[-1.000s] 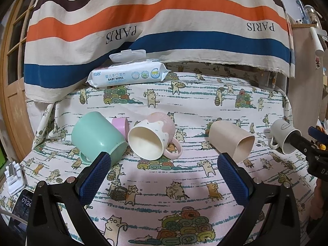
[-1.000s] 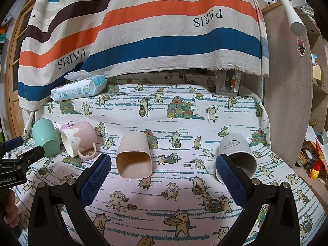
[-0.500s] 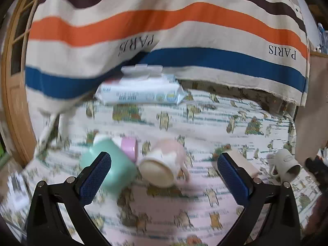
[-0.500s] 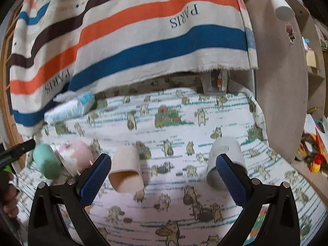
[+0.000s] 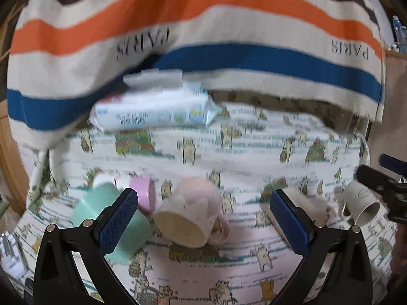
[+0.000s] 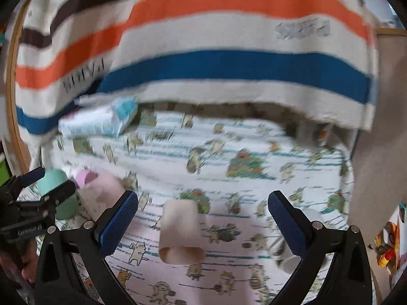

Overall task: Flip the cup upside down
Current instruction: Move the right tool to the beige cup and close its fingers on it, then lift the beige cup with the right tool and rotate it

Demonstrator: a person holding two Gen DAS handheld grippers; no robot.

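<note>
Left gripper [image 5: 203, 218]: jaws spread wide, blue textured pads [image 5: 118, 222] facing each other from the lower left and lower right of the left wrist view, nothing between them. It also shows at the left edge of the right wrist view, with part of a hand below it.

Right gripper [image 6: 202, 219]: jaws likewise wide apart, nothing gripped. Its black frame enters the right edge of the left wrist view.

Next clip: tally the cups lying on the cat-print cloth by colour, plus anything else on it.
Mint green plastic cup: 1
Small lilac cup: 1
Pink-and-cream handled mug: 1
Beige square-mouthed cup: 1
Grey-white handled mug: 1
Baby wipes pack: 1
Total: 6 things, 5 of them cups, all on their sides.
</note>
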